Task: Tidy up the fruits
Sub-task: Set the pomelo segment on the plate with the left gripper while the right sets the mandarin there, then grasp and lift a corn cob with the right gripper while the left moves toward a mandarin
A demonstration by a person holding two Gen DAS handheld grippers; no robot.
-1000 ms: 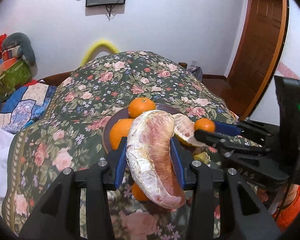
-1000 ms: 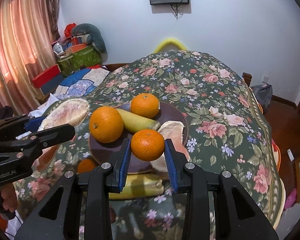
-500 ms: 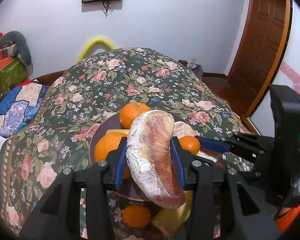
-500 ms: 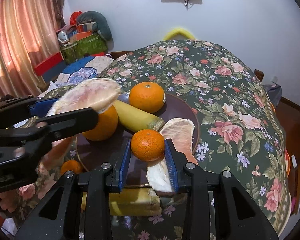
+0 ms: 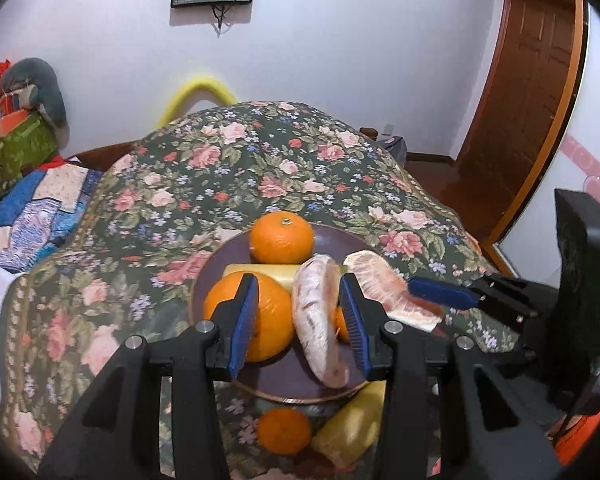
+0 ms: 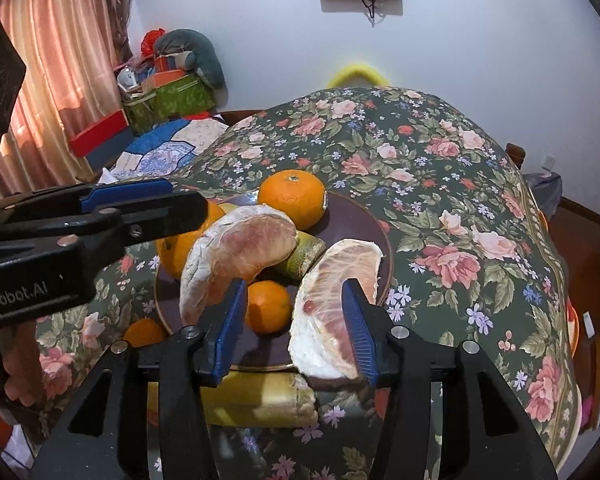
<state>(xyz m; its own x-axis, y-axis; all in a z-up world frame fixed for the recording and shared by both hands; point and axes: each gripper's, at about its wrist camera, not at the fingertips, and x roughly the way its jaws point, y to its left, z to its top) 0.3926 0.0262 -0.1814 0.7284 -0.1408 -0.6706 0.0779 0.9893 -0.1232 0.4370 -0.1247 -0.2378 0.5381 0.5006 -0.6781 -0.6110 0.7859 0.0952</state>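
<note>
Since the plate (image 6: pixel 384 240) is where the fruit gets gathered, both hand-held grippers hang over it with jaws spread, gripping nothing: left hand-held gripper (image 5: pixel 296 318) around a pomelo wedge (image 5: pixel 318 320), right hand-held gripper (image 6: pixel 294 326) around a small mandarin (image 6: pixel 268 312). Pith looks papery, flesh pink, oranges dimpled. One mandarin (image 5: pixel 284 430) sits off-plate on the floral table (image 6: pixel 440 184).

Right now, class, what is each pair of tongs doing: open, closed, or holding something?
Left tongs: open, pomelo wedge released onto the plate.
Right tongs: open, small orange sitting loose between them.
</note>
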